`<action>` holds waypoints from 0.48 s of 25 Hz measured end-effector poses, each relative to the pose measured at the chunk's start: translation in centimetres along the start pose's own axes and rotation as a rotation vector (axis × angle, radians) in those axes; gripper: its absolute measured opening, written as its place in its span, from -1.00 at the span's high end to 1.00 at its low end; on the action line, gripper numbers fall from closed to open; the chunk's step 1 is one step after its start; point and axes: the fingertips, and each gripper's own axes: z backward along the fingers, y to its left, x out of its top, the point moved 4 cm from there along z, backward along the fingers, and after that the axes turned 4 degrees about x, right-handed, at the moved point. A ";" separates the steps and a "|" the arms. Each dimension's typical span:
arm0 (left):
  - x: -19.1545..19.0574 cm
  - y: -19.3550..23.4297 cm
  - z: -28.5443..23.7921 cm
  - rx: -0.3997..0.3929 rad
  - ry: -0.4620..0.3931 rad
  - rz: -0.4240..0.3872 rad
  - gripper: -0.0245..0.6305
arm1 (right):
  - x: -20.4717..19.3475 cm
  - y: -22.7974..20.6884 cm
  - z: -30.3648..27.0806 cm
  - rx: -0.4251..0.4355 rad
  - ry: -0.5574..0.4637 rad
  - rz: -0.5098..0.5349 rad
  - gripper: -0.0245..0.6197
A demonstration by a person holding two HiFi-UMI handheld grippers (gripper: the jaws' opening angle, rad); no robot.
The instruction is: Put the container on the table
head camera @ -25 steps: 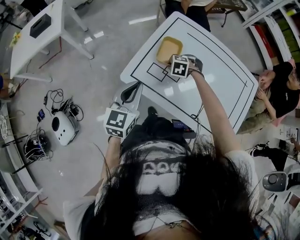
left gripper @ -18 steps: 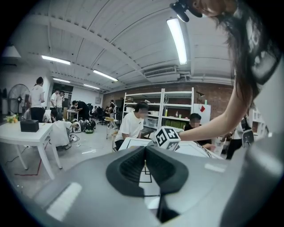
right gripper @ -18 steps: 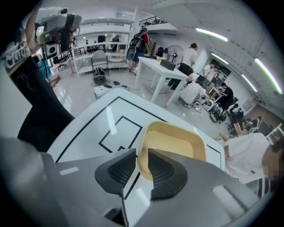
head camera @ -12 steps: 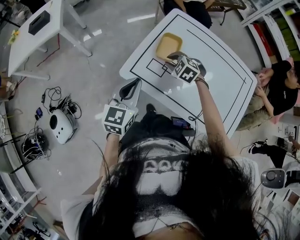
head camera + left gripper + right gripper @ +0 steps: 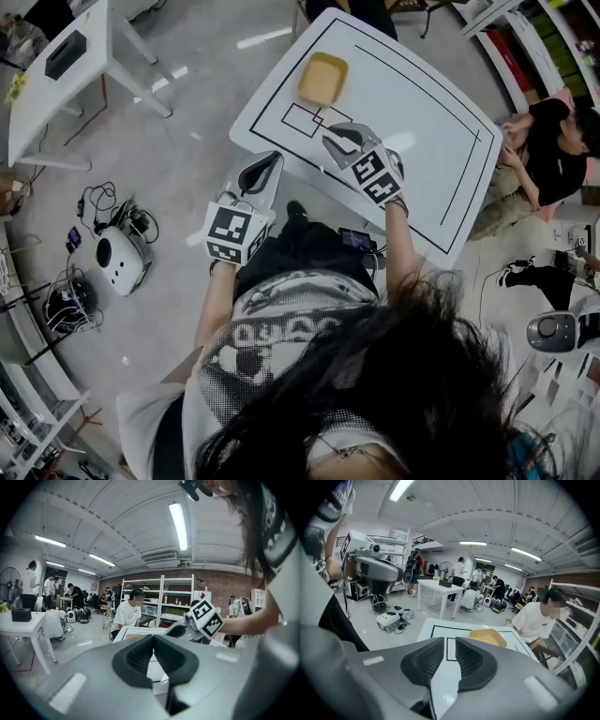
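The yellow container (image 5: 322, 79) rests open side up on the white table (image 5: 422, 141), upper centre of the head view. It looks nearly square, so I cannot tell a long axis. The right gripper (image 5: 339, 141), on an outstretched arm, hovers just below it, jaws slightly apart and empty. The left gripper (image 5: 260, 172) is closed on nothing, lower left beside the table's edge.

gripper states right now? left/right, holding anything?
Left gripper: fingers closed, nothing between them.
Right gripper: fingers slightly open, empty; the yellow container sits apart from it on the table.
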 end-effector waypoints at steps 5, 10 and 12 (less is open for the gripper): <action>-0.4 -1.7 2.3 -0.035 -0.009 -0.029 0.93 | -0.2 4.1 3.3 -0.051 -0.060 -0.067 0.68; -0.9 -3.0 5.0 -0.057 -0.008 -0.048 0.93 | 0.1 7.4 6.2 -0.106 -0.106 -0.114 0.68; -1.3 -3.7 6.2 -0.069 -0.007 -0.051 0.93 | 0.1 8.6 7.2 -0.123 -0.118 -0.125 0.68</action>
